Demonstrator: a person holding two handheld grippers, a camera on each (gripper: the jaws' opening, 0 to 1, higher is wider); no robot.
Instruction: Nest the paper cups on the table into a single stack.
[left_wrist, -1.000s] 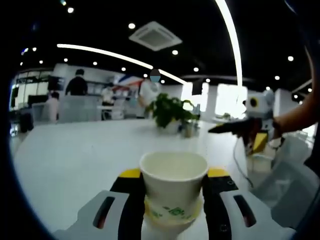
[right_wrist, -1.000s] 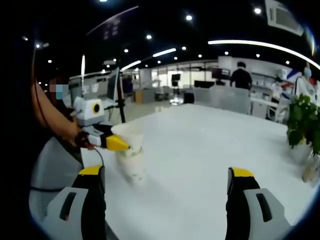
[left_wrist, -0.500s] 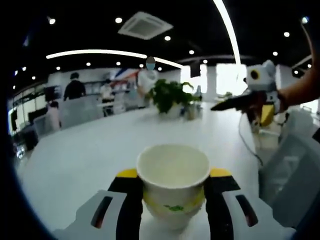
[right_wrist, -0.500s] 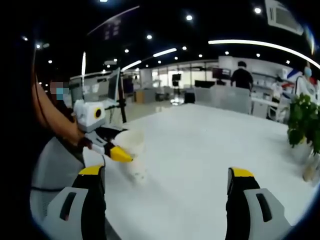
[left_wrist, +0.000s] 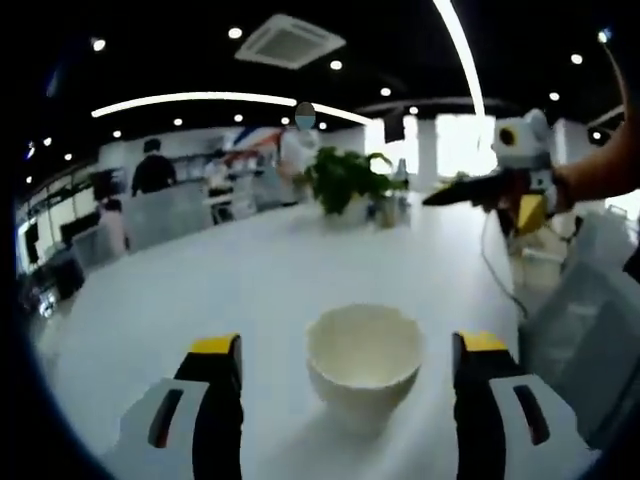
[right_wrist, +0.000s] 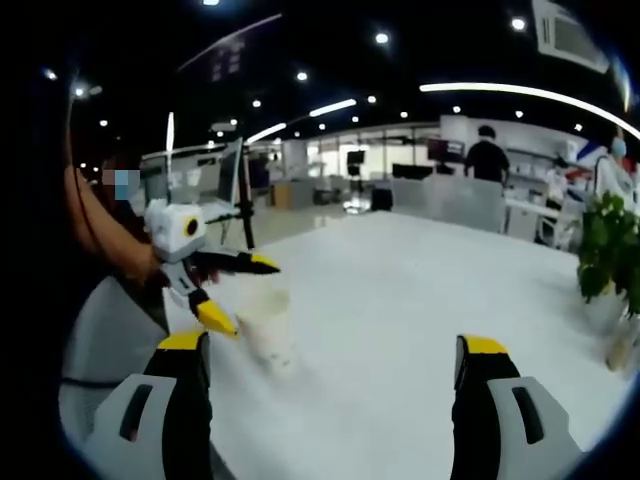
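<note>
A white paper cup (left_wrist: 363, 350) with its mouth up stands on the white table (left_wrist: 180, 290), between the yellow-tipped jaws of my left gripper (left_wrist: 346, 345). That gripper is open and both jaws stand clear of the cup. In the right gripper view the same cup (right_wrist: 266, 322) looks blurred, with the left gripper (right_wrist: 240, 292) spread beside it. My right gripper (right_wrist: 333, 343) is open with nothing between its jaws. It also hovers at the far right (left_wrist: 462, 191) of the left gripper view, held by a person's hand.
A potted plant (left_wrist: 345, 178) stands at the far side of the table, also at the right edge (right_wrist: 606, 250) of the right gripper view. A pale chair (left_wrist: 580, 330) sits off the table's right edge. People stand at desks in the background.
My left gripper has opened and let go of the cup, which now stands free on the table. The right gripper stays open and nearly still.
</note>
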